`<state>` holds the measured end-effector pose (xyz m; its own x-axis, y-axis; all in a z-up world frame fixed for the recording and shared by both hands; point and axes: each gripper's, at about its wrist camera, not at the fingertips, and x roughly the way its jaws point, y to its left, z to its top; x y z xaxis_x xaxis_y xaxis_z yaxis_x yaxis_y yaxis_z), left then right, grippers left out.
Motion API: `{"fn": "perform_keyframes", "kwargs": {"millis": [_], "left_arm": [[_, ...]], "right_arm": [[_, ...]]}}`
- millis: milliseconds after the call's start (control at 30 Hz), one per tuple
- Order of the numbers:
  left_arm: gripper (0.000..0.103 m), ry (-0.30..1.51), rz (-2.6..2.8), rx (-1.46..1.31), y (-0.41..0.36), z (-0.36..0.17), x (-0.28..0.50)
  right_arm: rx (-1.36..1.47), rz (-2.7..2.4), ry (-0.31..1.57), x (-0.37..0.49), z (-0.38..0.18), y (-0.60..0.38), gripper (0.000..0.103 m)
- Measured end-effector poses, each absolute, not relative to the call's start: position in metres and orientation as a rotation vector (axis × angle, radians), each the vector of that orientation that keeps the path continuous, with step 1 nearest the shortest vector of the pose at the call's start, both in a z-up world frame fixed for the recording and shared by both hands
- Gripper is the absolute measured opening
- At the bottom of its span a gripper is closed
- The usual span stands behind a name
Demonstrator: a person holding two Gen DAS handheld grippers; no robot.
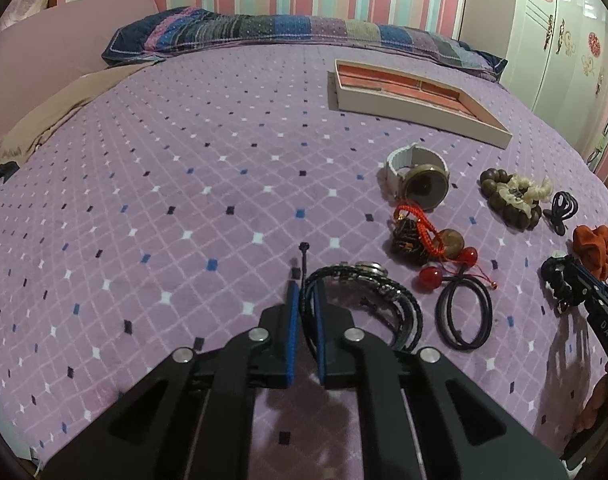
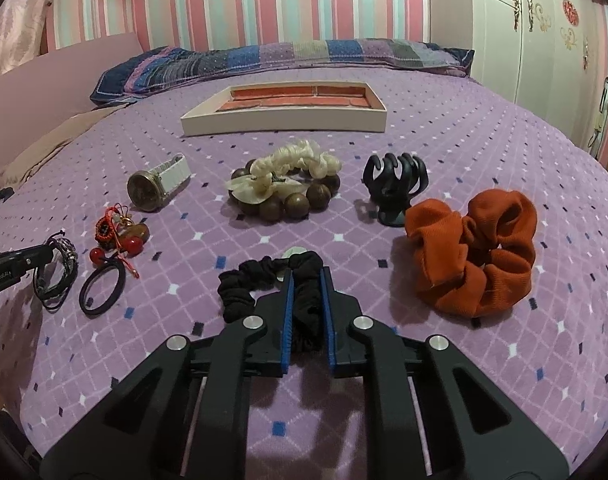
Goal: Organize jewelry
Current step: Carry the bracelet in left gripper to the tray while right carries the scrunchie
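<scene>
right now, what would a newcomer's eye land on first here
Probably the orange scrunchie, big and bright on the purple bedspread, right of the right gripper, which is shut on a black scrunchie. Next, the left gripper pinching a braided bracelet, with the empty white tray beyond the scattered pieces.

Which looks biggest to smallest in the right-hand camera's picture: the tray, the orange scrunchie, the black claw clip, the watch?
1. Tray, though it lies farthest away.
2. Orange scrunchie, enlarged by being nearer the camera.
3. Black claw clip and watch: these look about alike, so I won't rank them.
</scene>
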<state>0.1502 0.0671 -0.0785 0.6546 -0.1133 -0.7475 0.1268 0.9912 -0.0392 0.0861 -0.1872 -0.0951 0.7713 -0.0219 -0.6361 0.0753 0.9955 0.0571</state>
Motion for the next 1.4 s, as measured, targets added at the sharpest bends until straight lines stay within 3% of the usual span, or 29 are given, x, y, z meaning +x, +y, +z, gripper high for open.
{"fn": "perform_keyframes", "kwargs": {"millis": [800,1100,1400], "left_arm": [[0.008,0.713,-0.181,0.029,0.034,0.009,0.189],[0.008,0.672,-0.249,-0.001,0.006,0.052,0.264],[0.008,0.699,-0.256,0.031,-0.037,0.060,0.409]], "right_arm": [[0.144,-0.008,0.573,0.133,-0.023,-0.216,0.013],[0.183,0.000,0.530,0.208,0.024,-0.246,0.013],[0.098,-0.047,0.541,0.346,0.046,-0.277,0.013]]}}
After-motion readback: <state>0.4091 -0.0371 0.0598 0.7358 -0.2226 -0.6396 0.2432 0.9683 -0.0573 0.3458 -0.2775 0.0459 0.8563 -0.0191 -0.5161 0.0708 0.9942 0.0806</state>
